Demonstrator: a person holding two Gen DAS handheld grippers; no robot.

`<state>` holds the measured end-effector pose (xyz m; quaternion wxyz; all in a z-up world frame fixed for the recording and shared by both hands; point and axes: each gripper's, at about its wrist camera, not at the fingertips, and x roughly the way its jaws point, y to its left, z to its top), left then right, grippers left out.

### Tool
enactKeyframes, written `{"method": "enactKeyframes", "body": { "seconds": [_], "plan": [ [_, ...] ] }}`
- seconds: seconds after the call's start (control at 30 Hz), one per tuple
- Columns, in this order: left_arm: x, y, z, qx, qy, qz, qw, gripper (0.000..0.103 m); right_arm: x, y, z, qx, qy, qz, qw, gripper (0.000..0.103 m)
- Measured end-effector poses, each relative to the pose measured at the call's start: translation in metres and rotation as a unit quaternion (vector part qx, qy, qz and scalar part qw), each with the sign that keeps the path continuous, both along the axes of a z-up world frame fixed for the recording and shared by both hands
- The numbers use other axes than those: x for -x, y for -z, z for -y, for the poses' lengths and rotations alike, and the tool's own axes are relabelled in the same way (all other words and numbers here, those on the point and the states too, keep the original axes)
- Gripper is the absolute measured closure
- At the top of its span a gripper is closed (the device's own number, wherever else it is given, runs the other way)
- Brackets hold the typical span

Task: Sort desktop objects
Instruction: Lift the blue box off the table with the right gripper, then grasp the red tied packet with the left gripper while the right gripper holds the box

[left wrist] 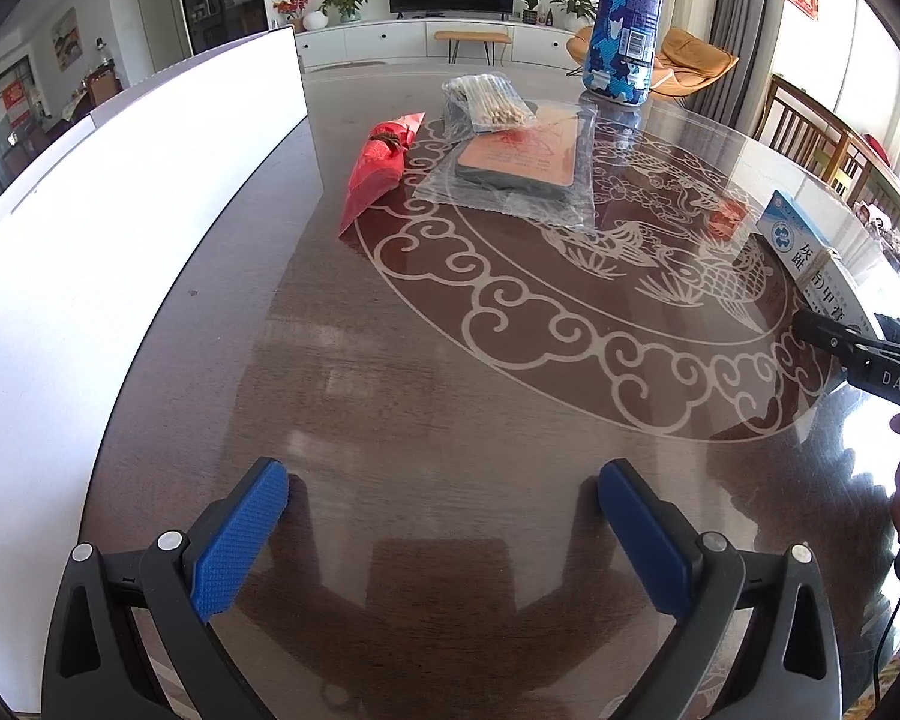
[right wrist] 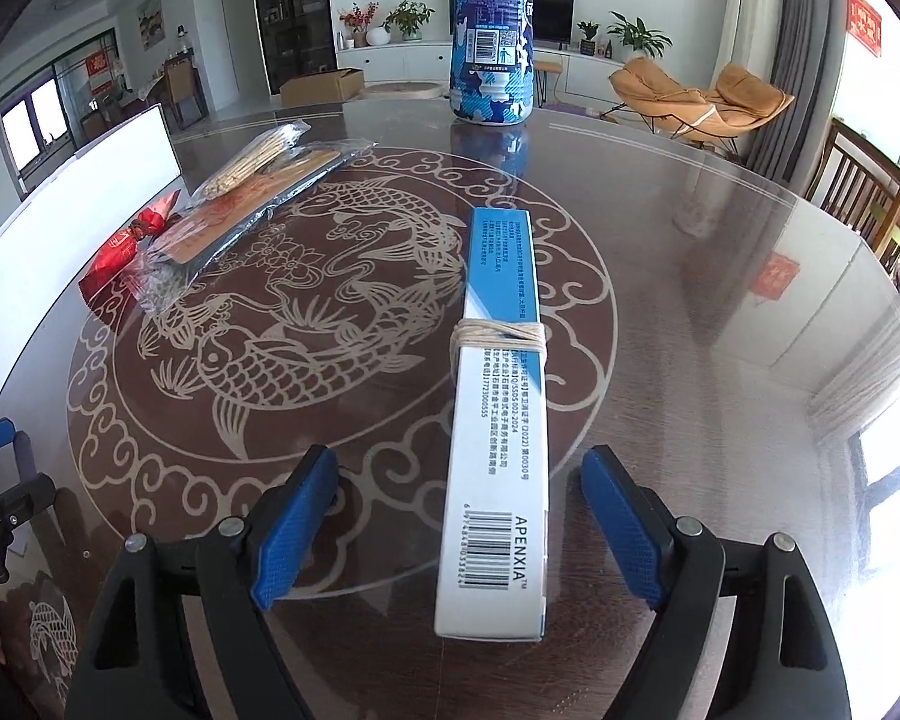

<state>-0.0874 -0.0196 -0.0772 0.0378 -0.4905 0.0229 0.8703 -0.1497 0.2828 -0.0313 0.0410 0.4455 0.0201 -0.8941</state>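
living room with a television cabinet and potted plants behind; round dark wood table (right wrist: 720, 360) under a glossy glass top, inlaid with a pale fish and cloud-scroll pattern.

item: long white and blue cardboard box (right wrist: 498, 420), rectangular, wound round its middle with pale string; lettering "apenxia" and a barcode at its near end; it stands on a narrow side on the table, long axis running straight away from the right gripper (right wrist: 459, 525), near end between the jaws. these jaws are released, their blue ribbed pads clear of the box on both sides.

item: left gripper (left wrist: 444, 531), jaws spread wide over bare table, grasping nothing.

item: tall blue and white patterned cylinder (right wrist: 491, 36), upright at the far edge, barcode facing the camera.

item: red foil packet (left wrist: 377, 168), clear bag of pale sticks (left wrist: 486, 99), flat orange-labelled pack in clear wrap (left wrist: 519, 159), grouped at far left.

item: white board (left wrist: 90, 252), standing along the left edge.
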Motion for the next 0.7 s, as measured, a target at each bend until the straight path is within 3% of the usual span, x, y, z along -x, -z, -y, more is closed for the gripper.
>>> {"method": "enactKeyframes", "body": {
  "seconds": [0.13,0.33,0.53,0.67,0.7],
  "plan": [
    [0.037,-0.017,0.024,-0.055,-0.011,0.001,0.9984,0.0,0.0,0.001,0.001,0.0,-0.003,0.001,1.0,0.016],
    [0.122,-0.05,0.042,-0.059,-0.03,-0.018,0.9977,0.0,0.0,0.001,0.002,0.0,-0.003,0.001,1.0,0.016],
    [0.178,-0.033,0.041,-0.057,-0.034,0.004,0.9978,0.001,0.0,0.0,0.0,0.013,-0.003,-0.001,1.0,0.016],
    [0.192,-0.015,0.04,-0.051,-0.033,0.023,0.9979,0.012,0.0,0.001,0.0,0.011,-0.003,-0.001,1.0,0.016],
    [0.193,-0.012,0.038,-0.049,-0.027,0.025,0.9981,0.024,0.001,0.0,0.0,0.011,-0.003,0.0,1.0,0.016]
  ]
}}
